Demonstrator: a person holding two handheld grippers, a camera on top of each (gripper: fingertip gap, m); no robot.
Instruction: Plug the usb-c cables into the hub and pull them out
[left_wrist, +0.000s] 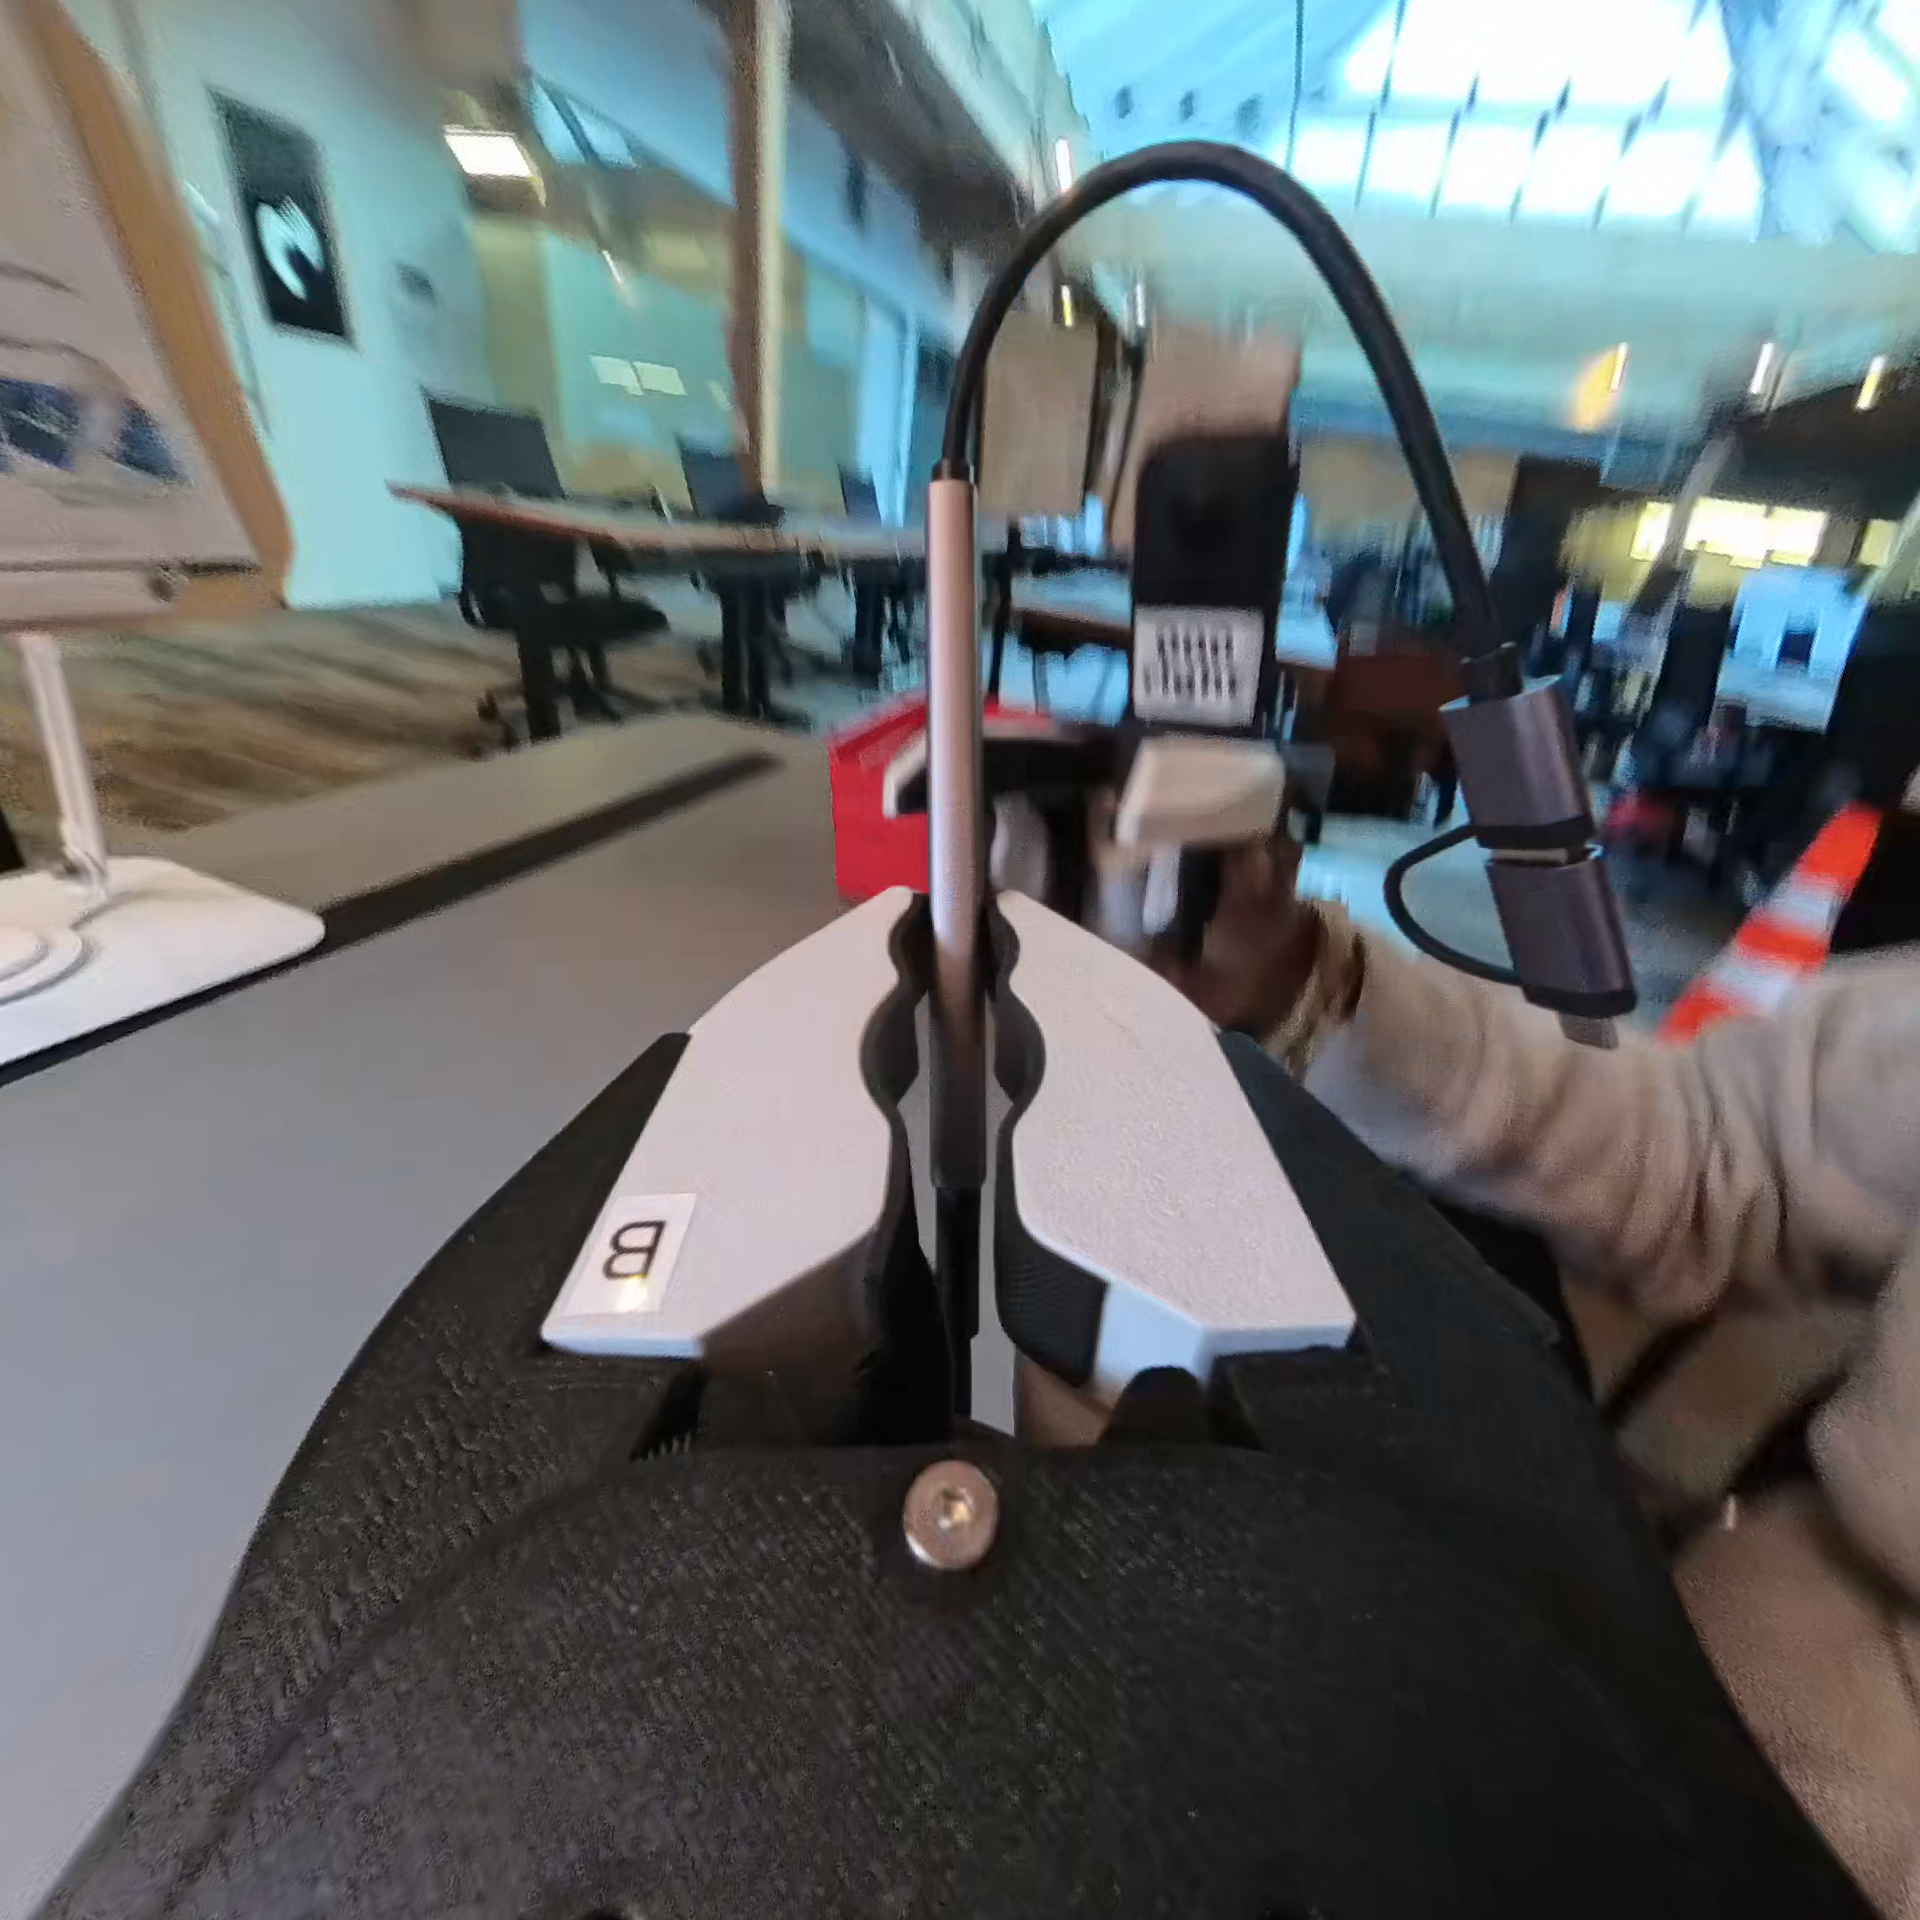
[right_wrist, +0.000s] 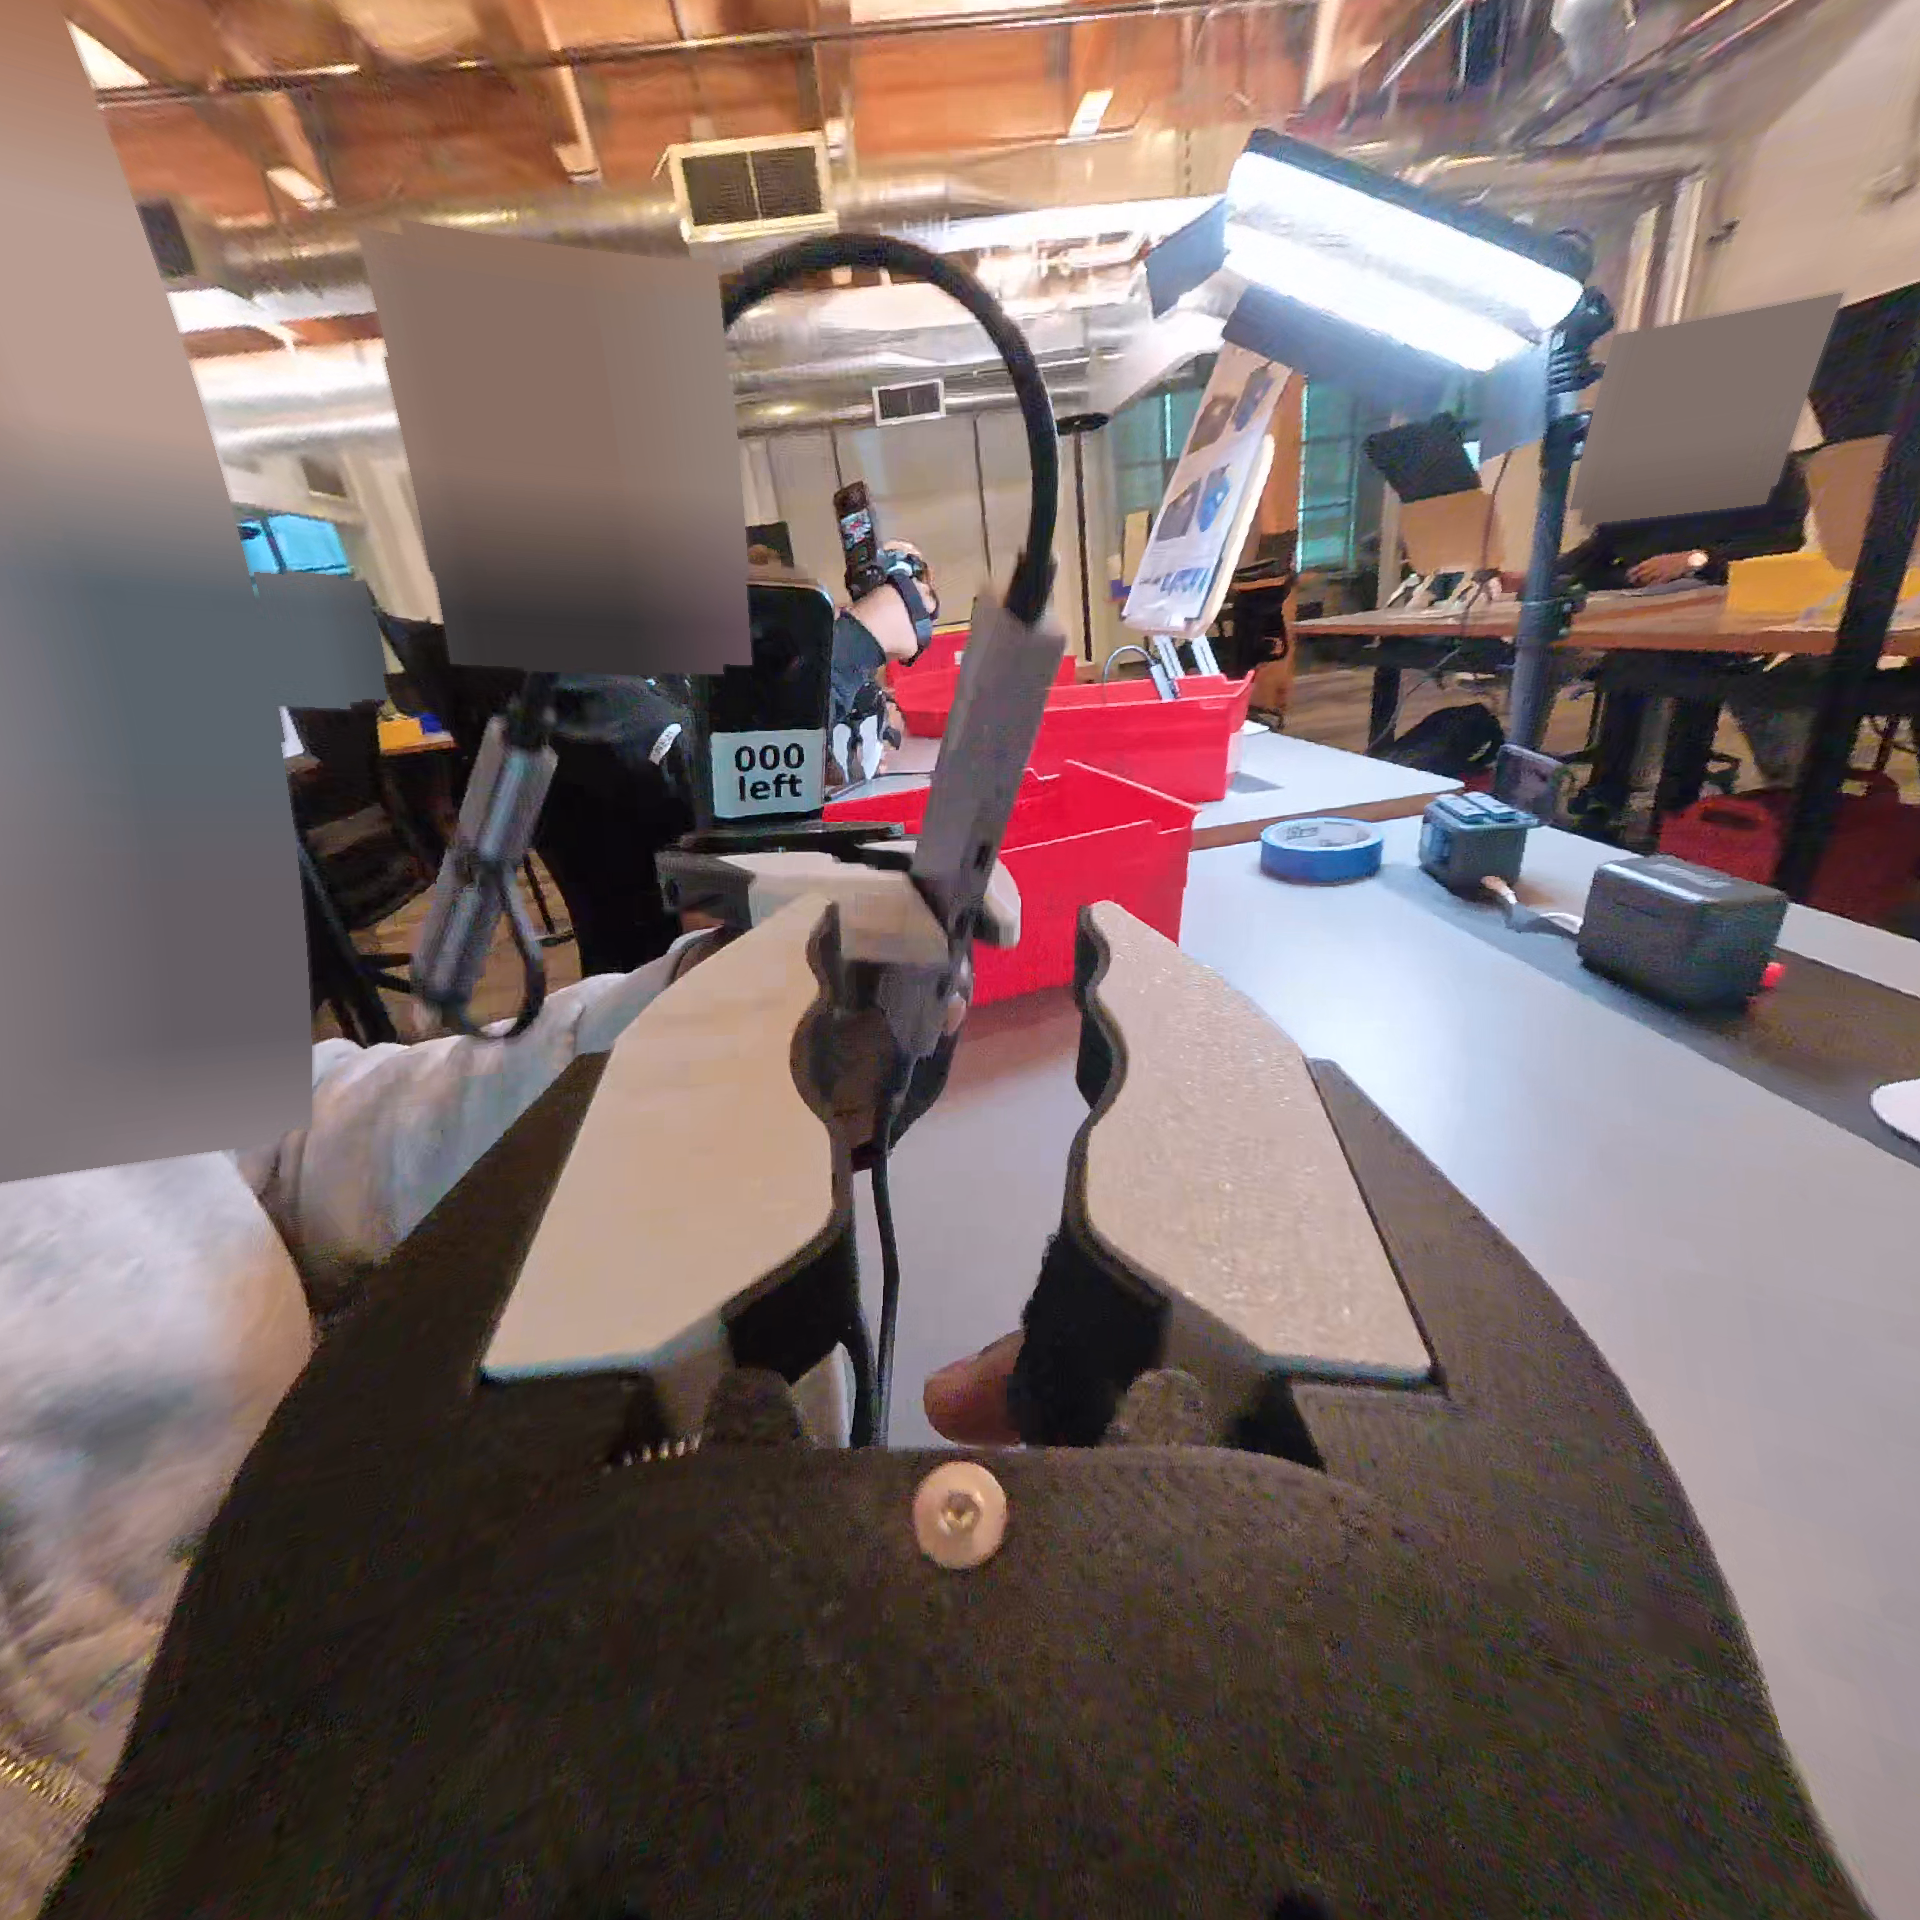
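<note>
The left gripper (left_wrist: 951, 914), wearing a small white lettered sticker (left_wrist: 631, 1252), clamps the slim grey metal USB-C hub (left_wrist: 954, 707) upright above the grey table (left_wrist: 260, 1143). Its black cable (left_wrist: 1247, 197) arcs over to dangling grey connectors (left_wrist: 1538, 831), possibly capped. The right gripper (right_wrist: 951, 925) gapes unladen.

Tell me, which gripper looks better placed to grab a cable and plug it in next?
Probably the right gripper: it is open and empty, while the left gripper is shut on the hub, holding it upright.
</note>
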